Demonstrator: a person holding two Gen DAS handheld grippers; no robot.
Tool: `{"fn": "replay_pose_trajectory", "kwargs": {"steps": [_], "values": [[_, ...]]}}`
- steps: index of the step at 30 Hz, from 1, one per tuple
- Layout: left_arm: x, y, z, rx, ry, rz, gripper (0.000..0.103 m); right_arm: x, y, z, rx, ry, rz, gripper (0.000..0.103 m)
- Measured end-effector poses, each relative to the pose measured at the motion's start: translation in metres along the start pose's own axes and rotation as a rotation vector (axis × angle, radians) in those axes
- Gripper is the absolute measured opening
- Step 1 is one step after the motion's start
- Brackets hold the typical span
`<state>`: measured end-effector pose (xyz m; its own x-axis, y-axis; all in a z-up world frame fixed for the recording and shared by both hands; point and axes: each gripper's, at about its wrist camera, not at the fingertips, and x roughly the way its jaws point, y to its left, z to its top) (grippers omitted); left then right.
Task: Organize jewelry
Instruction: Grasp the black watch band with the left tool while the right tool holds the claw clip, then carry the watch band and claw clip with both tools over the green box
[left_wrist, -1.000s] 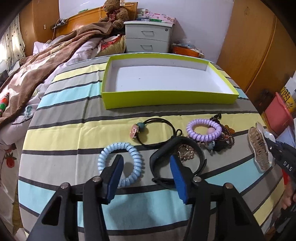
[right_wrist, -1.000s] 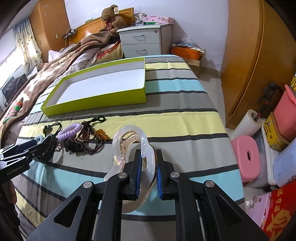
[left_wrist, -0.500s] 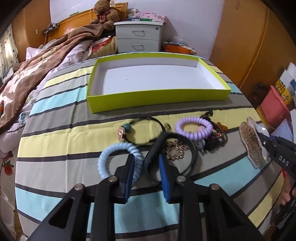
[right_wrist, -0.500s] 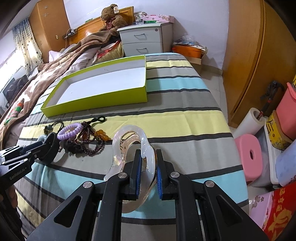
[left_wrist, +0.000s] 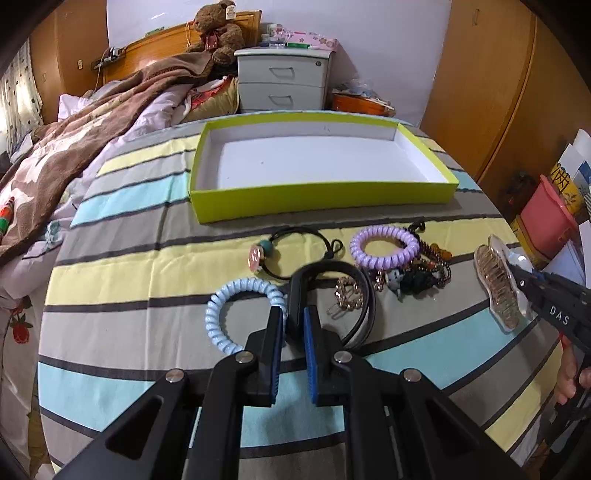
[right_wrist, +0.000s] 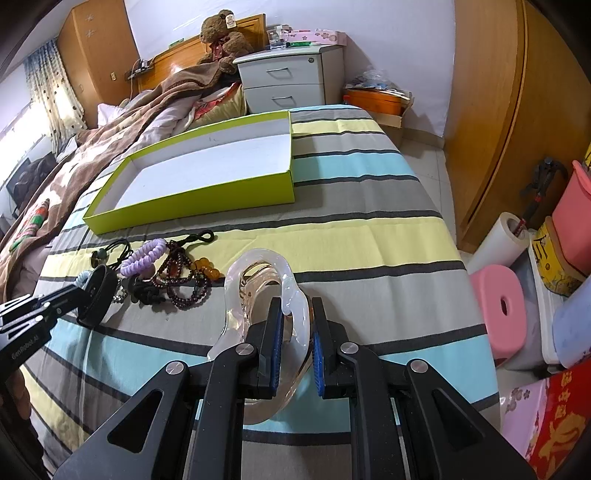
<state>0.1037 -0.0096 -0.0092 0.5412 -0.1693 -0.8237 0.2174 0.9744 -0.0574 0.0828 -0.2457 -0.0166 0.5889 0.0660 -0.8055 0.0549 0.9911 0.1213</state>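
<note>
Left wrist view: left gripper (left_wrist: 294, 320) has just been closing and now pinches the black plastic wristband (left_wrist: 334, 291) at its near end, lower centre of frame. Pale blue spiral hair tie (left_wrist: 236, 314) sits just left of the jaws, touching the left pad's outer side, not held. Beyond, mid-frame: black elastic hair tie with round charm (left_wrist: 295, 245), purple spiral hair tie (left_wrist: 384, 247), gold chain piece (left_wrist: 349, 291), dark bead bracelets (left_wrist: 428, 269) in a loose pile.

Right wrist view: right gripper (right_wrist: 295, 328) is clamped on the clear plastic hair claw clip (right_wrist: 258, 295), low on the striped cloth (right_wrist: 369, 236), centre of frame.

Progress: lime-green shallow box with white inside (left_wrist: 321, 195), upper centre, has nothing in it. Nothing sorted yet; every piece is left to go. Two pieces are gripped, looks like first transfers.

Versus a second ago: left jaws stood wide, straddling the wristband and blue tie; now shut on the band only. Right side unchanged.
</note>
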Motion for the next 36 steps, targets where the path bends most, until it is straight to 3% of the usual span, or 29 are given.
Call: {"fn": "replay_pose_trajectory", "kwargs": {"steps": [7,12,14,23,27,36], "values": [[0.003,-0.005,0.009,0.014,-0.025,-0.016,0.018,0.000,0.000,0.000,0.003,-0.001,0.002,0.014],[0.013,-0.014,0.012,0.062,-0.023,0.038,0.021,0.000,0.000,0.000,0.003,-0.001,0.002,0.014],[0.019,-0.012,0.014,0.048,0.005,0.026,0.021,0.000,-0.001,0.000,0.003,0.000,0.004,0.014],[0.020,-0.018,0.013,0.075,0.015,0.061,0.021,0.000,-0.001,0.000,0.005,0.000,0.005,0.014],[0.019,-0.020,0.011,0.085,0.009,0.089,0.014,-0.001,-0.002,0.000,0.005,-0.002,0.008,0.014],[0.009,-0.016,0.011,0.052,-0.009,0.074,0.013,-0.009,0.002,0.000,-0.007,-0.026,0.003,0.014]]}}
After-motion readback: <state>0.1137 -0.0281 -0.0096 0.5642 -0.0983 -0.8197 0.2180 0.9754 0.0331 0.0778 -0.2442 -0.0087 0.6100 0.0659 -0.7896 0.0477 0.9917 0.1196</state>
